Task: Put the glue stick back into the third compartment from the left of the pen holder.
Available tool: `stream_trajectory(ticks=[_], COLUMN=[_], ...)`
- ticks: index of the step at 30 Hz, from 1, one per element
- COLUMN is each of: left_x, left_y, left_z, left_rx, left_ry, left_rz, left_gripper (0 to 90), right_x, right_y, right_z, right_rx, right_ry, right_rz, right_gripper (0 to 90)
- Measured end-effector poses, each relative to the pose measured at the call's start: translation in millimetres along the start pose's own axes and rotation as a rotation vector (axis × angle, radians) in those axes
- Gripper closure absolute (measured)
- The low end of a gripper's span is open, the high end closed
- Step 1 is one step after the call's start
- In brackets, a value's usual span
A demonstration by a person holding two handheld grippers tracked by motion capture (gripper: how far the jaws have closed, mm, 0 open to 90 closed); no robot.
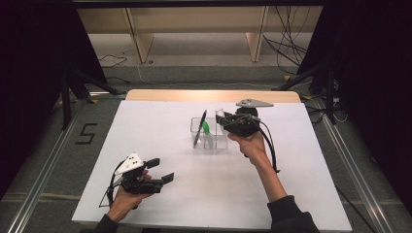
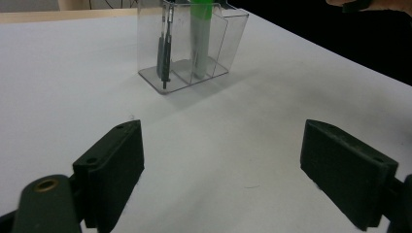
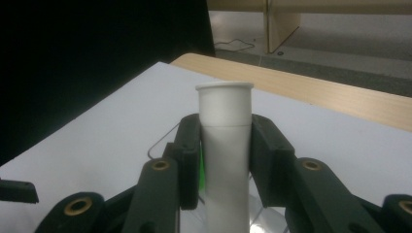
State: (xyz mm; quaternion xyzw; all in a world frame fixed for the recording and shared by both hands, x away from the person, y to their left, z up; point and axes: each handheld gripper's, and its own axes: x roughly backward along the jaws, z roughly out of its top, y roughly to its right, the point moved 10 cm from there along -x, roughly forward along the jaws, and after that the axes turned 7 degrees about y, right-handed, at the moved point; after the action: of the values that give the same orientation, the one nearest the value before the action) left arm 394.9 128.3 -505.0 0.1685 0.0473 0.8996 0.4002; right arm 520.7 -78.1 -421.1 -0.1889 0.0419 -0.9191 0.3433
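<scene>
Right gripper view: tongs [image 3: 225,160] clamp white tube [image 3: 225,145].

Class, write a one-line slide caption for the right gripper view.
Right gripper fingers clamp an upright white tube above the white table.

The white tube [image 3: 225,145] runs off the bottom edge of the right gripper view, its lower end hidden between the jaws; in the high view the right gripper [image 1: 224,121] covers most of it. The holder [image 2: 187,43] and green pen [image 2: 200,29] are cut off at the top edge of the left gripper view
</scene>
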Motion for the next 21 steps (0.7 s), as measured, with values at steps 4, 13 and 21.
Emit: stream_trajectory(ticks=[4, 13, 21], left_x=[-0.1, 0.0, 0.2], left_y=[0.0, -0.4, -1.1], left_z=[0.1, 0.0, 0.0], left_rx=[-0.001, 0.000, -0.001], left_ry=[0.002, 0.001, 0.001], left_rz=[0.001, 0.003, 0.004], left_gripper=[15.5, 15.5, 15.5], right_x=[-5.1, -15.0, -22.6], right_y=[4.2, 13.2, 24.5], right_z=[3.6, 10.0, 14.5], right_rx=[-0.014, -0.022, -0.043], right_ry=[-0.003, -0.012, 0.009], right_rz=[-0.009, -0.037, -0.079], right_gripper=[67.6, 67.6, 67.6])
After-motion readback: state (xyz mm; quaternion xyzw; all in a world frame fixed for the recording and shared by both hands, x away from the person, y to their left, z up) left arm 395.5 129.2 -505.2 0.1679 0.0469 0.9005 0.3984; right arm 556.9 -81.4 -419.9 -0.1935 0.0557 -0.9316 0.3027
